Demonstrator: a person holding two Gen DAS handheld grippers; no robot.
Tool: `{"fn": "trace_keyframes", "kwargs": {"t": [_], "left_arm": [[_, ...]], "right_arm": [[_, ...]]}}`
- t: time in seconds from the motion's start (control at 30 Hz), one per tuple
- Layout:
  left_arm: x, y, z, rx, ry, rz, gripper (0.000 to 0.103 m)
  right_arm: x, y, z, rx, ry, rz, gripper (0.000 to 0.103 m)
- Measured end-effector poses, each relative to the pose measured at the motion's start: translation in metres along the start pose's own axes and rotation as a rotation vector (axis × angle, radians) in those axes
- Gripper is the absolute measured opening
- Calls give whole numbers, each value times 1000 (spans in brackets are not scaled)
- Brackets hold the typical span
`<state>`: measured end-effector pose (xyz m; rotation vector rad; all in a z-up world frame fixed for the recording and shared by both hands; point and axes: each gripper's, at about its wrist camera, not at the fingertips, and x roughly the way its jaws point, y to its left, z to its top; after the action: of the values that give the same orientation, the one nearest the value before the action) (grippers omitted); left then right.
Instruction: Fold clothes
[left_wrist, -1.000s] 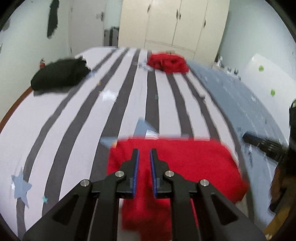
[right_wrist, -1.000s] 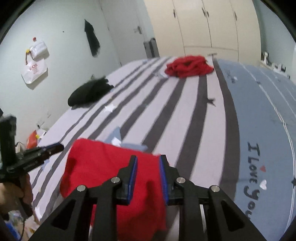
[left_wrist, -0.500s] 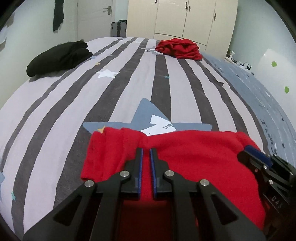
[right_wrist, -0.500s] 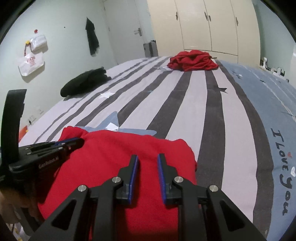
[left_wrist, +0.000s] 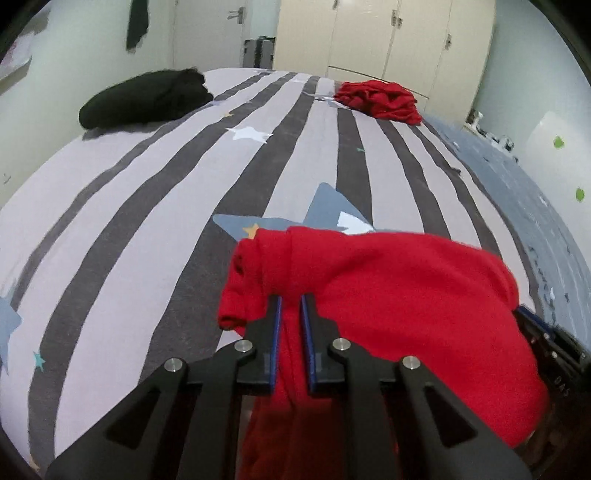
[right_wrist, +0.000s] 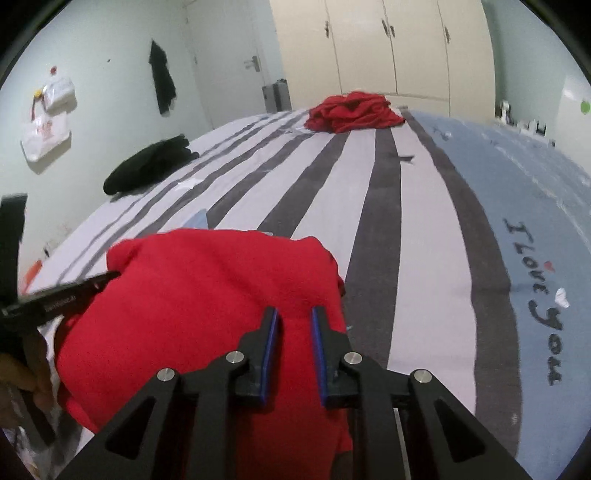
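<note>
The soft red knit garment (left_wrist: 388, 302) lay bunched at the lower centre of the left wrist view, on the near part of the bed's grey-and-white striped cover (left_wrist: 184, 229), with its long axis running across the frame from lower left to lower right. The left gripper (left_wrist: 290, 299) was narrowed onto a ridge of that cloth near the garment's left end, red fabric filling the slim gap between its blue-lined fingers (left_wrist: 276, 332). In the right wrist view the right gripper (right_wrist: 293, 312) sat over the garment's right end, at the lower centre of the frame; its jaws had just been closing, and red cloth lay between them, pinched as far as I could judge. The left gripper showed again at the middle left edge of that view, its tip reaching the cloth's far end.

So each claw held its own end, and the garment stretched sideways between them. Any coming fold would, I judged, turn on that crosswise axis. A second red heap (right_wrist: 352, 112) and a black heap (right_wrist: 149, 170) lay well apart, toward the upper part of the frame.
</note>
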<state>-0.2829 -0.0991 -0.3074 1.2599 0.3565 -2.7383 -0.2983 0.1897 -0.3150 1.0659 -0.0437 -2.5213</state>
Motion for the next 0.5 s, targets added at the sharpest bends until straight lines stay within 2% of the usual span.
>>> {"fn": "trace_keyframes", "kwargs": {"t": [0.07,0.13,0.17,0.3,0.37,0.5], "left_arm": [[-7,-1,3,5,2,9,11],[-23,-5,6,23,-13,14,11],[-34,-7,6,32,-27,6,11],[-75,-24,-3,99,-79,-62,11],[-82,-34,-17,143,-63,-83,11],[-59,-30,-55,127,40,-65,11]], "right_arm": [[-1,-4,5,12,20,15,15],[-11,1,13,-4,40,-13,16],[-19,3,18,-5,39,-28,16],[-50,13,22,-20,1,17,17],[-57,24,12,-64,12,48,17],[-50,28,-23,-73,75,56,17]]}}
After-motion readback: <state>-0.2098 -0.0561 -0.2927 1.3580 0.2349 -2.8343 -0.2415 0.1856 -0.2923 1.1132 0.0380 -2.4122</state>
